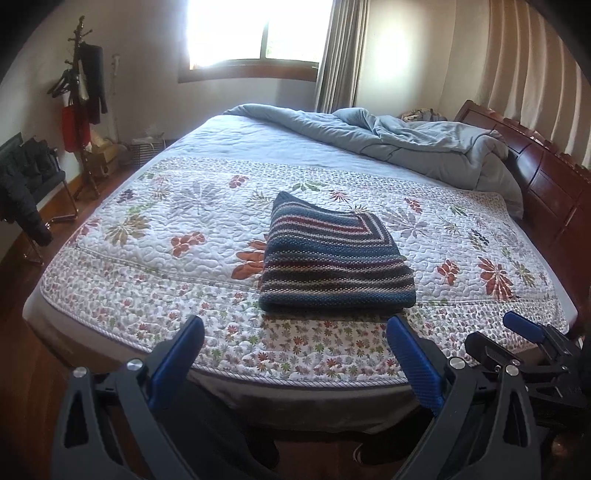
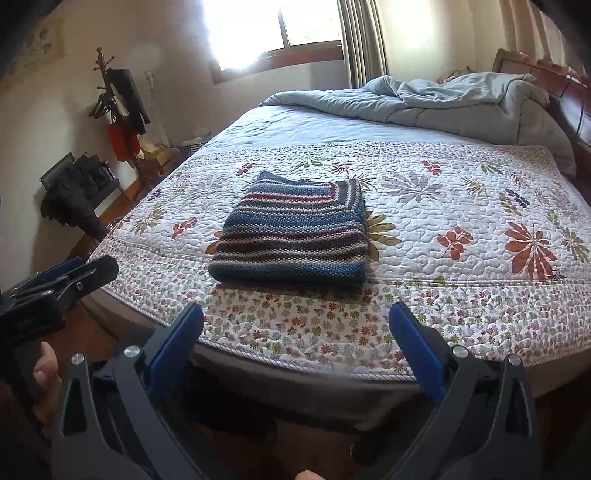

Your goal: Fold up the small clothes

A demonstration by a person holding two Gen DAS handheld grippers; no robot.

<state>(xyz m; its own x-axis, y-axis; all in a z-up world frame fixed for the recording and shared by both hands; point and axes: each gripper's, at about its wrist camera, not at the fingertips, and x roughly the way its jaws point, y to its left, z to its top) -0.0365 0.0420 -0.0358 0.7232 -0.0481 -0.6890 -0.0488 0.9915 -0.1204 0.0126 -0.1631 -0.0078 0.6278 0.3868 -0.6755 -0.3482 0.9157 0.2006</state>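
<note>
**Folded knit on the quilt, both grippers held back from the bed**

No brand or label can be read anywhere; a long framed strip on the far left wall in the right wrist view carries marks too blurred to make out.

The knit [image 1: 334, 258] [image 2: 295, 236] lies folded into a thick, roughly square bundle on the floral quilt [image 1: 166, 258] [image 2: 461, 295], near the quilt's near edge and about midway across it. It is a coarse stitch in bands of blue, dark grey, cream and dull red; on the top layer the stripes run across at the near side and turn to a diagonal corner at the far right. The near fold is rounded and neat, and the layers stack evenly.

The left gripper [image 1: 295, 345] hangs off the near edge of the bed, its blue-padded fingers [image 1: 184, 347] wide apart and holding nothing, well short of the knit. The right gripper [image 2: 295, 332] sits likewise just off the near edge, fingers [image 2: 413, 343] spread and empty. Each shows at the other's side: the right gripper [image 1: 524, 332] low on the right of the left wrist view, the left gripper [image 2: 59, 280] low on the left of the right wrist view.

A rumpled pale-blue duvet [image 1: 406, 136] [image 2: 461, 99] is heaped at the far right by the dark wooden headboard [image 1: 546, 173]. A coat stand [image 1: 79, 103] [image 2: 118, 107] with dark and red clothes stands by the far left wall, and a bright window [image 1: 255, 29] is on the far wall.
</note>
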